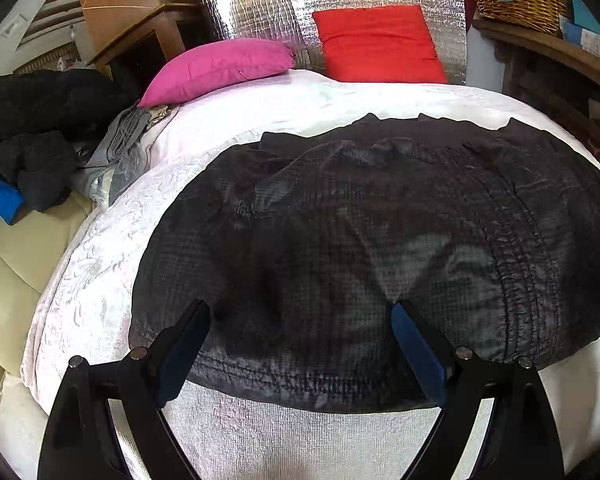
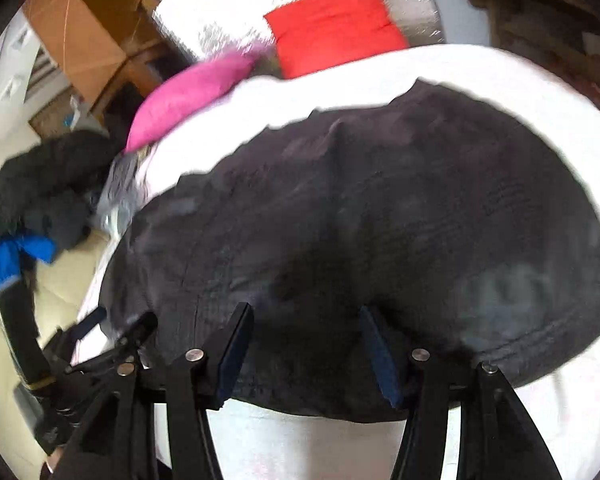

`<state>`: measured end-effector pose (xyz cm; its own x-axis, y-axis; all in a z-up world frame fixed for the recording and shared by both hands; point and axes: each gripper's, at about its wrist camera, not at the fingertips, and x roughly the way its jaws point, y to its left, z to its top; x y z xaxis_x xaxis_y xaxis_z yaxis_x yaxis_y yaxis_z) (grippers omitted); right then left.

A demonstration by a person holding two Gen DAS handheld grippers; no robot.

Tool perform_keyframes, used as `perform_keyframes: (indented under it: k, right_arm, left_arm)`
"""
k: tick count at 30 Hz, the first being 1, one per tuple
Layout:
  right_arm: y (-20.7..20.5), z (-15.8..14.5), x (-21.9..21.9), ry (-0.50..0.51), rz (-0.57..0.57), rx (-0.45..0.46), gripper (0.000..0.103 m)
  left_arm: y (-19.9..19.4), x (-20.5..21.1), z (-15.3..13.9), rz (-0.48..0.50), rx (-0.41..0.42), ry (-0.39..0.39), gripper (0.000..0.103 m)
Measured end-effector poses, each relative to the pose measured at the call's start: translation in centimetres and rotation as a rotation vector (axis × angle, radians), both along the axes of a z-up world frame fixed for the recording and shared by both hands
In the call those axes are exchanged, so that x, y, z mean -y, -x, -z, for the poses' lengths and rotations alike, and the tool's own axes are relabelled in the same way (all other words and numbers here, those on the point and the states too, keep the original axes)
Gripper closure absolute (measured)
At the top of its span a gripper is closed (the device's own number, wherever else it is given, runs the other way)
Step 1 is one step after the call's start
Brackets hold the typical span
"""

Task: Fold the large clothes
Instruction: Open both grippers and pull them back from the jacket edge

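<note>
- Lying flat on the white bed (image 1: 100,264), the dark garment (image 1: 340,220) looks folded at least once: a stitched hem runs along its near edge and a second seam curves down its right side; how many folds are done I cannot tell
- Judged remaining: further folds to bring it to a compact size, since it covers much of the bed
- Left gripper (image 1: 300,312): jaws spread wide over the near hem, nothing pinched
- Right gripper (image 2: 306,314): jaws about half spread over the same near edge; no cloth visibly clamped
- Hidden or unclear: sleeves and collar cannot be made out; the right view is blurred; a dark heap (image 1: 32,128) beside the pink pillow (image 1: 216,68) is unidentifiable; the garment's right edge is cut off in the left view
</note>
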<state>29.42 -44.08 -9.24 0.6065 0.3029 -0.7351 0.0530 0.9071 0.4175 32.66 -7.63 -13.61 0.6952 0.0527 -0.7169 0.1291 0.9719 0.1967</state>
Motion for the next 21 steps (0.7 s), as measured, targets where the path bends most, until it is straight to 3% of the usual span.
perform_keyframes:
  k: [4,7,11,17,21]
  right_arm:
    - [1.3,-1.4,3.0,0.064,0.152,0.074,0.043]
    - [1.5,-0.9,4.9,0.062,0.235,0.054,0.043]
    - [0.3,0.9,5.3,0.061,0.211,-0.026,0.043]
    - [1.3,-0.1,3.7,0.164,0.189,0.005,0.043]
    - [3.8,-1.9,2.8,0.212,0.187,0.091,0.043]
  left_arm:
    - [0.0,0.0,-0.1,0.002,0.001,-0.005,0.011]
    - [-0.3,-0.1,0.0,-0.001,-0.005,-0.001,0.011]
    - [-0.8,-0.2,0.7,-0.018,-0.033,-0.007,0.006]
    - [0.1,-0.3,0.0,-0.027,-0.011,-0.009,0.006]
    - [2.3,-0.7,-2.0,-0.025,0.039,0.025,0.006]
